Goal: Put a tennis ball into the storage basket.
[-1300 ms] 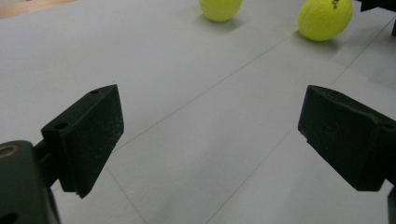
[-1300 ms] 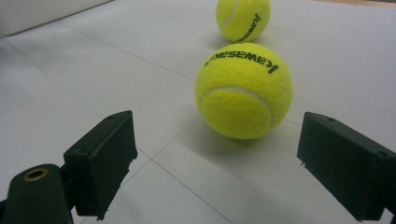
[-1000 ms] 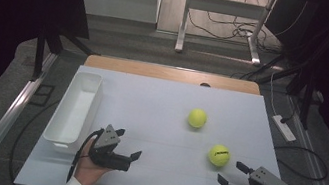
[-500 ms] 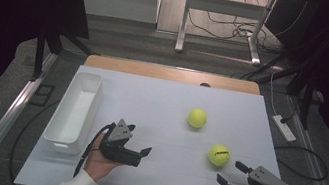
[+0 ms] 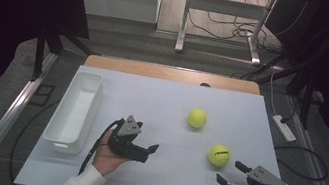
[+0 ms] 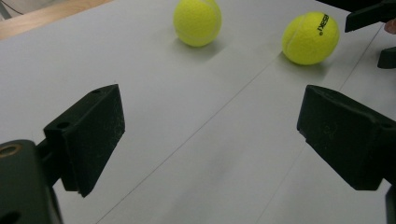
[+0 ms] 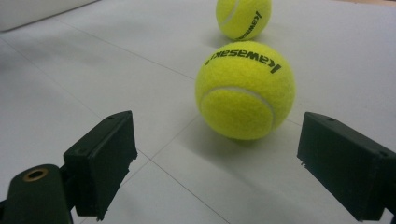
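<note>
Yellow tennis ball [image 5: 219,155] lies lower right of centre; right gripper [image 5: 232,173] and left gripper [image 5: 148,153] gape wide, empty.

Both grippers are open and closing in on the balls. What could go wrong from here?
The near tennis ball lies loose just ahead of the open right gripper; a jaw nudging it off-centre would likely roll it away, perhaps into the far tennis ball. The left gripper points toward the same balls, so the two grippers may collide.
</note>
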`<state>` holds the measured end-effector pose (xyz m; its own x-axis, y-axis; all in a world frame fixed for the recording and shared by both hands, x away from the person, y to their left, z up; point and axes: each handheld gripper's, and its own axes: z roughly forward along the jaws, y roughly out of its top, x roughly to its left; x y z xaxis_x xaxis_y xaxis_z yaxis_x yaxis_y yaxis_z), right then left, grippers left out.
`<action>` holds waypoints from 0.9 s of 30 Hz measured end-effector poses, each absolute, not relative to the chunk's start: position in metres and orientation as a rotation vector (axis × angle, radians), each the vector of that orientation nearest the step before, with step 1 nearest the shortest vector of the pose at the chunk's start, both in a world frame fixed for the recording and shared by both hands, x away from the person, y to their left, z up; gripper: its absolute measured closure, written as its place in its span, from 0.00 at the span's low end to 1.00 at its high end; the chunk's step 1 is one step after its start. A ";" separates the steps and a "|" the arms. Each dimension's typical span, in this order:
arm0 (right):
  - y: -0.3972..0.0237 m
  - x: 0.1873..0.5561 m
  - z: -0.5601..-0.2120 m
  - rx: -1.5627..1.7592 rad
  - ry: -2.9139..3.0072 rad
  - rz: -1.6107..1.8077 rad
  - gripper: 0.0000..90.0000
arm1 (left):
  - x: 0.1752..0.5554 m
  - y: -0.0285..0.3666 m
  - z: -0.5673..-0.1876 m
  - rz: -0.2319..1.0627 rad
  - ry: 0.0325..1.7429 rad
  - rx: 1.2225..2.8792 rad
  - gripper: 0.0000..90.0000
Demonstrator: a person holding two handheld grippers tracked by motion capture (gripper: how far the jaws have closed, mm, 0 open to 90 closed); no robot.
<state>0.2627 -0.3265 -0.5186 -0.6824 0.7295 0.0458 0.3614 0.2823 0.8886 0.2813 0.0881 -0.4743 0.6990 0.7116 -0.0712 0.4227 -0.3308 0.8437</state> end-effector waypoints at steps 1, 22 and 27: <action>-0.326 0.263 -0.518 0.986 2.186 1.367 0.13 | 0.282 0.088 -0.474 0.390 0.876 1.973 0.09; -0.327 0.263 -0.518 0.999 2.178 1.360 0.13 | 0.301 0.065 -0.471 0.366 0.835 2.003 0.10; -0.327 0.262 -0.518 0.990 2.181 1.354 0.13 | 0.305 0.060 -0.468 0.372 0.825 2.012 0.10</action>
